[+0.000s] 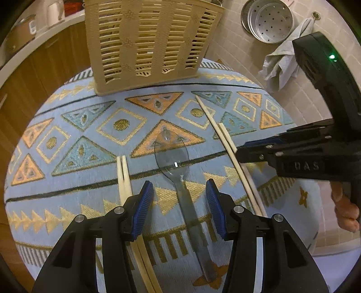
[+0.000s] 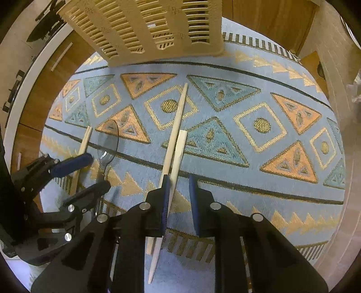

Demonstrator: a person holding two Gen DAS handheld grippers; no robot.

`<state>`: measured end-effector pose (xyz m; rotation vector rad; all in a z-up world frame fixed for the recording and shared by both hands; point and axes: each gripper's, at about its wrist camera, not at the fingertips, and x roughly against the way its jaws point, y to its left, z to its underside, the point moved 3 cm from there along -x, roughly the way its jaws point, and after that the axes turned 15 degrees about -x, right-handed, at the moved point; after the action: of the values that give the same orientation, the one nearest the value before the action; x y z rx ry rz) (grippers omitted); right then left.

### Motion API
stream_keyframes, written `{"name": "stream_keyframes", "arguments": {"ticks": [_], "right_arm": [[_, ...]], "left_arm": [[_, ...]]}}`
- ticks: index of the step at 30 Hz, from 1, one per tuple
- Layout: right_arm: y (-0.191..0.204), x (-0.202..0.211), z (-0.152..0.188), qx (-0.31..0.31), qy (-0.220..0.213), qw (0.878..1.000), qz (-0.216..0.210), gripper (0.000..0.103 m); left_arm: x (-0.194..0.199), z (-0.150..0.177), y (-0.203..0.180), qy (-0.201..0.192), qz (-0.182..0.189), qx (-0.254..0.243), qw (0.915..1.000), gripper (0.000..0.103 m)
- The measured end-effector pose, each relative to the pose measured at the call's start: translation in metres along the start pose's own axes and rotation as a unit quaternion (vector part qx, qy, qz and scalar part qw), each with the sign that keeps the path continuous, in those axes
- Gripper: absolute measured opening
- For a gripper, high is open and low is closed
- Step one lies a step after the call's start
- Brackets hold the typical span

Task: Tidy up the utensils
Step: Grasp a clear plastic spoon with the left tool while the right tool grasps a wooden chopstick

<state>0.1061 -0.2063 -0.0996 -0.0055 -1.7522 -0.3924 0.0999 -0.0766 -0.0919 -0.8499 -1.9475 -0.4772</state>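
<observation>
A clear plastic spoon (image 1: pixel 178 162) lies on the patterned blue cloth (image 1: pixel 67 180), its handle running between the open fingers of my left gripper (image 1: pixel 179 198). One pair of wooden chopsticks (image 1: pixel 124 178) lies under the left finger. A second pair (image 2: pixel 174 135) lies to the right; my right gripper (image 2: pixel 179 191) is open over its lower half, the left finger against the sticks. The right gripper also shows in the left wrist view (image 1: pixel 259 151). The left gripper (image 2: pixel 90 171) straddles the spoon (image 2: pixel 109 144) in the right wrist view. A beige slotted utensil basket (image 1: pixel 144 42) stands at the cloth's far edge.
A metal steamer pan (image 1: pixel 268 20) and a grey towel (image 1: pixel 284 58) hang on the tiled wall at right. A white counter with a cooker (image 1: pixel 20 33) runs along the left above wooden cabinets (image 1: pixel 33 74). The basket also shows in the right wrist view (image 2: pixel 149 27).
</observation>
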Motion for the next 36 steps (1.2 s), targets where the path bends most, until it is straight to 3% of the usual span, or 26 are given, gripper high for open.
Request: {"name": "stream_keyframes", "arguments": {"ticks": [3, 7, 10, 21, 30, 36], "right_arm": [[0.010, -0.003, 0.001, 0.021, -0.004, 1.000, 0.016, 0.015], [0.011, -0.005, 0.000, 0.014, -0.003, 1.000, 0.007, 0.014], [0.009, -0.005, 0.000, 0.028, -0.001, 1.000, 0.002, 0.007], [-0.033, 0.004, -0.008, 0.032, -0.010, 0.999, 0.009, 0.004], [-0.058, 0.006, -0.014, 0.010, 0.018, 1.000, -0.023, 0.005], [-0.068, 0.007, -0.017, 0.000, 0.049, 0.999, -0.024, 0.006]], "left_arm": [[0.001, -0.001, -0.005, 0.003, -0.004, -0.014, 0.9999, 0.046], [0.001, -0.002, -0.002, 0.006, -0.014, -0.016, 0.9998, 0.046], [0.000, -0.005, 0.001, 0.008, -0.019, -0.010, 0.9997, 0.046], [-0.009, -0.022, 0.003, 0.013, -0.043, -0.006, 0.9990, 0.048], [-0.029, -0.038, -0.001, 0.043, -0.089, -0.021, 0.9948, 0.052], [-0.035, -0.047, -0.006, 0.054, -0.088, -0.029, 0.9942, 0.052]]}}
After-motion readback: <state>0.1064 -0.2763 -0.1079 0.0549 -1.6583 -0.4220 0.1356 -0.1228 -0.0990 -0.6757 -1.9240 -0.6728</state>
